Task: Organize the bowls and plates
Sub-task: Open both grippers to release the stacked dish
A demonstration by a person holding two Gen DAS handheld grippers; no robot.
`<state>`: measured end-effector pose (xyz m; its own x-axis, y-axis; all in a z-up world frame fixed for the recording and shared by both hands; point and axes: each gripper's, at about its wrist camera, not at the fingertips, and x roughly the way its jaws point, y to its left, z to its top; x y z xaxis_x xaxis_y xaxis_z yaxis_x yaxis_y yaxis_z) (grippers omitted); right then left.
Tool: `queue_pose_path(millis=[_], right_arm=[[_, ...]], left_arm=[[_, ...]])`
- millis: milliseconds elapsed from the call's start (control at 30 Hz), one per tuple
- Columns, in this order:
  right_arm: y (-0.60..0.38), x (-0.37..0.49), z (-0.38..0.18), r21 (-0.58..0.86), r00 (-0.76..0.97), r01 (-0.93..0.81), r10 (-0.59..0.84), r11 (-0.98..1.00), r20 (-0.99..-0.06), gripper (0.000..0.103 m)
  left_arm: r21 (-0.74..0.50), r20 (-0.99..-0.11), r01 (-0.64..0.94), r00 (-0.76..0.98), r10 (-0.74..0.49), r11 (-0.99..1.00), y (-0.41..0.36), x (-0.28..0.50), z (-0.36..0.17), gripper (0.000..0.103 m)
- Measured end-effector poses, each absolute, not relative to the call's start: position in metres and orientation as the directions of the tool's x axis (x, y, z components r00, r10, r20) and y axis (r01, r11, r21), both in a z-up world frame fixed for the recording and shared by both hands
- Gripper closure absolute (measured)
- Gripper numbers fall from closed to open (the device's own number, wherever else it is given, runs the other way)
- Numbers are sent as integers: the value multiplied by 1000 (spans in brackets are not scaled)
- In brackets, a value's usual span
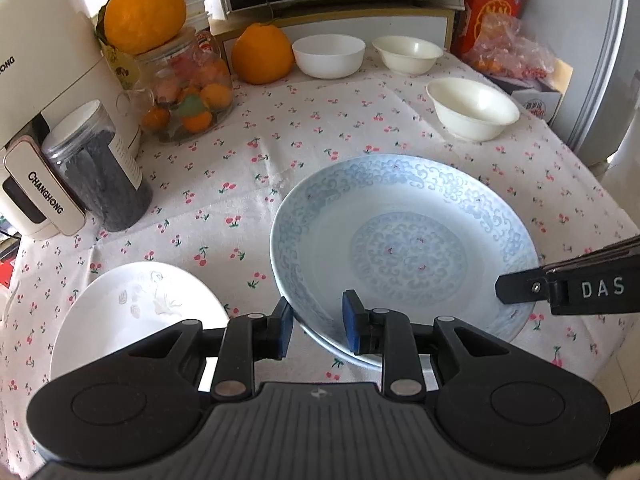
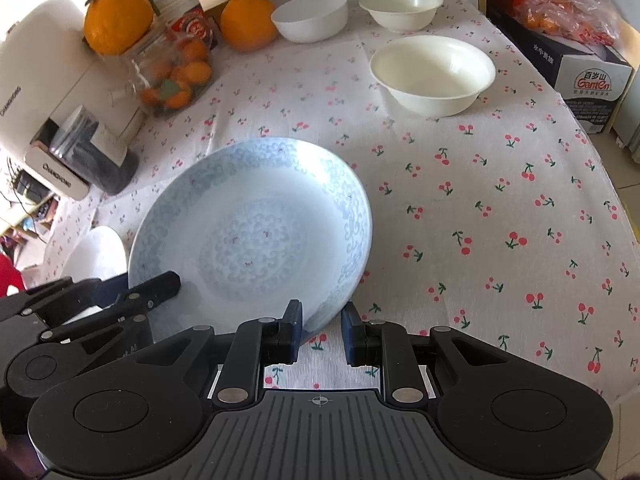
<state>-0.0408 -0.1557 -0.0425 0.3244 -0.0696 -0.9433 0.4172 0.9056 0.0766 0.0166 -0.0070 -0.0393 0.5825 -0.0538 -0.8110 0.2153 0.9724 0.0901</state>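
Blue-patterned plate (image 1: 404,248) on cherry-print tablecloth (image 2: 480,200), both grippers at its near rim.
Left gripper (image 1: 318,326) and right gripper (image 2: 322,332) straddle the rim, jaws parted (neither clamped); white plate (image 1: 136,312) just beside, three bowls well apart.

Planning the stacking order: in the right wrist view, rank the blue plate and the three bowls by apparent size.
1. Blue plate, clearly largest.
2. Near cream bowl.
3. White bowl and far cream bowl look alike; both sit farthest from the camera, so I won't rank them or call them truly smaller.

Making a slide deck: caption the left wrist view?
Both grippers straddle the blue-patterned plate's rim.
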Motion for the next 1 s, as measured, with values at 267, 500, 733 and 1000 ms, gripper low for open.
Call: queue_pose_path(millis=[267, 500, 733, 1000], right_arm=[[-153, -38, -42, 45, 314, 400, -91, 915, -945, 82], [-158, -37, -43, 61, 316, 408, -78, 911, -946, 80], [-161, -36, -47, 87, 318, 400, -50, 912, -947, 71], [-164, -33, -40, 91, 346, 402, -59, 911, -936, 38]], left_arm=[[122, -812, 232, 583, -38, 965, -10, 15, -42, 76], [180, -808, 258, 588, -7, 949, -16, 13, -47, 74], [169, -817, 268, 577, -18, 948, -19, 13, -49, 59], [133, -818, 263, 574, -44, 956, -16, 14, -44, 27]])
